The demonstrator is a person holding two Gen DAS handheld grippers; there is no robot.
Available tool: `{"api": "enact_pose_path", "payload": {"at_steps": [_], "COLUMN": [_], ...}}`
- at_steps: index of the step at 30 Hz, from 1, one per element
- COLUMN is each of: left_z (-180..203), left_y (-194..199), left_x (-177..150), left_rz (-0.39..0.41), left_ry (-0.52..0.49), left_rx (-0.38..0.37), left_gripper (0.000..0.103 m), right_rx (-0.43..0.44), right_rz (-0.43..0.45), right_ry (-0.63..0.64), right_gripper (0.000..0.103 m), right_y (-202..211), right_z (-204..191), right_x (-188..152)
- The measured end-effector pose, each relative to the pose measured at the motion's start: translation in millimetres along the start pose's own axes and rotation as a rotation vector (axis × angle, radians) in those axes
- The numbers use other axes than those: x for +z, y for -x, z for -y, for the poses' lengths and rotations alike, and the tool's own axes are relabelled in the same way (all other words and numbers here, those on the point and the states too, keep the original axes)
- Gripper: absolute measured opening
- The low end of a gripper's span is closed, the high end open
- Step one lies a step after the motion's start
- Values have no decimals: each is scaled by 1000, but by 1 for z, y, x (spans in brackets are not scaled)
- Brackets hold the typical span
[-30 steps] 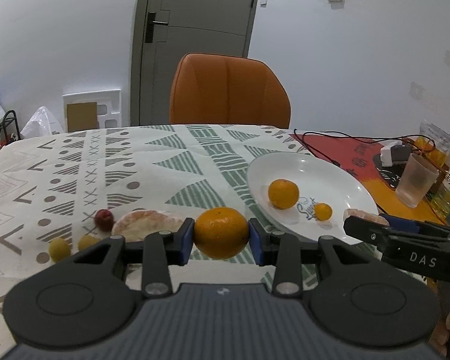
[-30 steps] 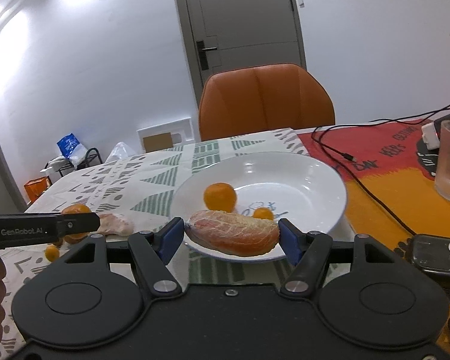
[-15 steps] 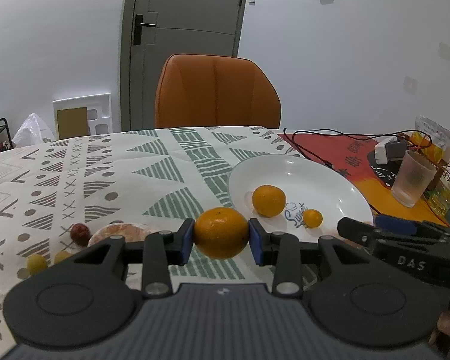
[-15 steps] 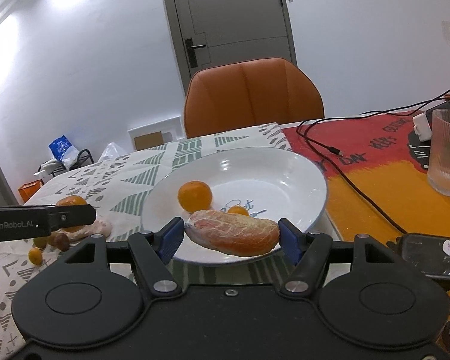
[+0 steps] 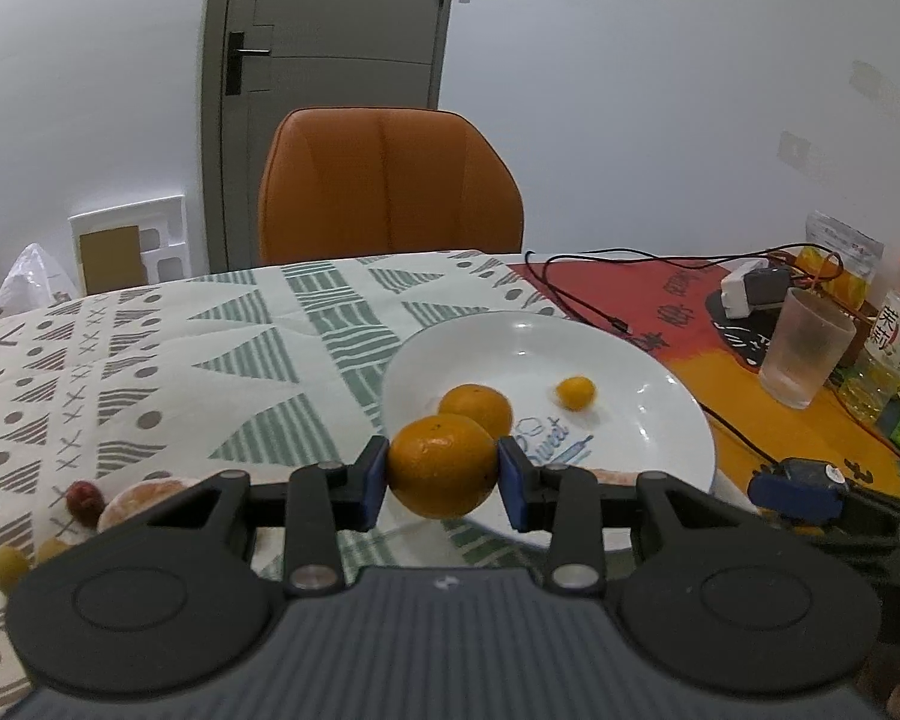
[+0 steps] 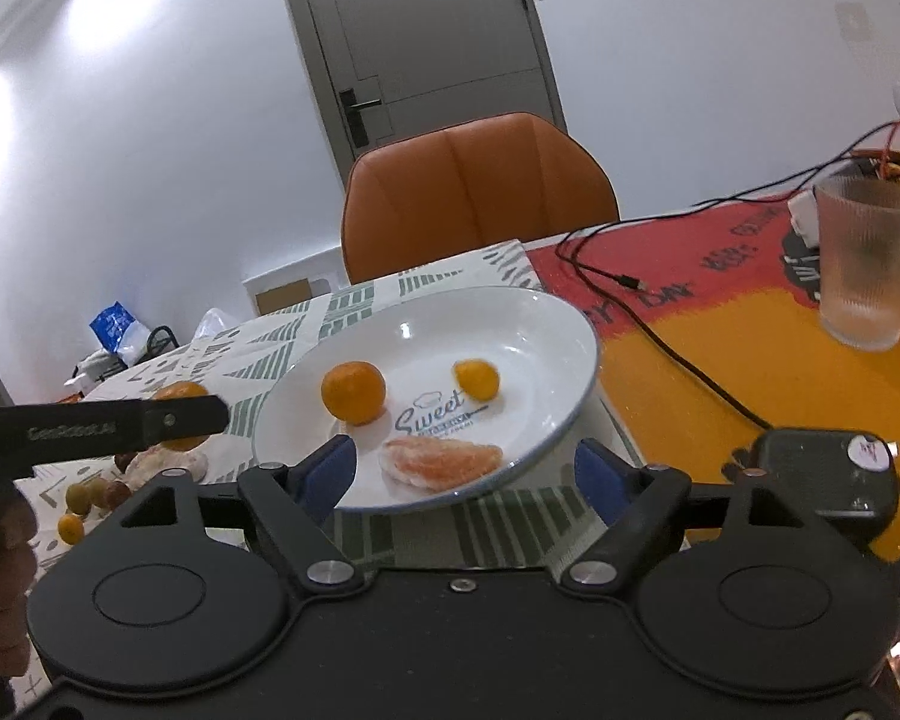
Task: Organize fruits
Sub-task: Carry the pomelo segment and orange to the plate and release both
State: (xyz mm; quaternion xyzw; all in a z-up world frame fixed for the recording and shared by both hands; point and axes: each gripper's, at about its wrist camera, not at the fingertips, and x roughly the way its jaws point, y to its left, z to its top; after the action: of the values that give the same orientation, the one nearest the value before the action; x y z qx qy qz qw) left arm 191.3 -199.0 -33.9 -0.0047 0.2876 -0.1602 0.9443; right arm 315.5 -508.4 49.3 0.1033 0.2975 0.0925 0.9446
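My left gripper (image 5: 442, 475) is shut on a tangerine (image 5: 441, 462), held above the near left rim of the white plate (image 5: 630, 360). On the plate lie another tangerine (image 5: 479, 407) and a small kumquat (image 5: 575, 393). In the right wrist view a peeled pinkish citrus segment (image 6: 441, 461) rests on the plate's near side (image 6: 546, 324). My right gripper (image 6: 465, 471) stands around it with its jaws opening, and the blue pads (image 6: 330, 471) are clear of the segment on both sides. The left gripper's finger (image 6: 168, 420) shows at the left.
More fruit lies on the patterned cloth to the left: a peeled segment (image 5: 144, 495), a red fruit (image 5: 84, 498), small yellow-green ones (image 5: 7, 564). A frosted glass (image 6: 867, 264), a black cable (image 6: 660, 336) and a black device (image 6: 822, 474) are to the right. An orange chair (image 5: 390, 186) stands behind.
The right gripper's jaws have spread and let go of the peeled segment, which now lies on the plate. The left gripper has carried its tangerine rightward over the plate's rim.
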Motion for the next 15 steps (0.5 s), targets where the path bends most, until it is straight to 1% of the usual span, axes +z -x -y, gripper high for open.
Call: {"api": "enact_pose_path", "payload": {"at_steps": [8, 9, 11, 15], "left_z": [18, 20, 20, 15], "left_y": [-3, -3, -2, 2], "left_x": [13, 14, 13, 8], "left_rz": [25, 28, 34, 9], "left_ry": [-25, -26, -29, -32], "left_rx": [-19, -15, -12, 1], "left_gripper": [38, 41, 42, 46], "right_rx": [13, 16, 17, 15], "right_rz": [0, 0, -2, -6], "right_ry": [-10, -12, -13, -19], "right_gripper": [80, 80, 80, 80], "right_y": [4, 5, 6, 8], "right_z": [3, 4, 5, 6], "right_x": [-2, -2, -4, -5]}}
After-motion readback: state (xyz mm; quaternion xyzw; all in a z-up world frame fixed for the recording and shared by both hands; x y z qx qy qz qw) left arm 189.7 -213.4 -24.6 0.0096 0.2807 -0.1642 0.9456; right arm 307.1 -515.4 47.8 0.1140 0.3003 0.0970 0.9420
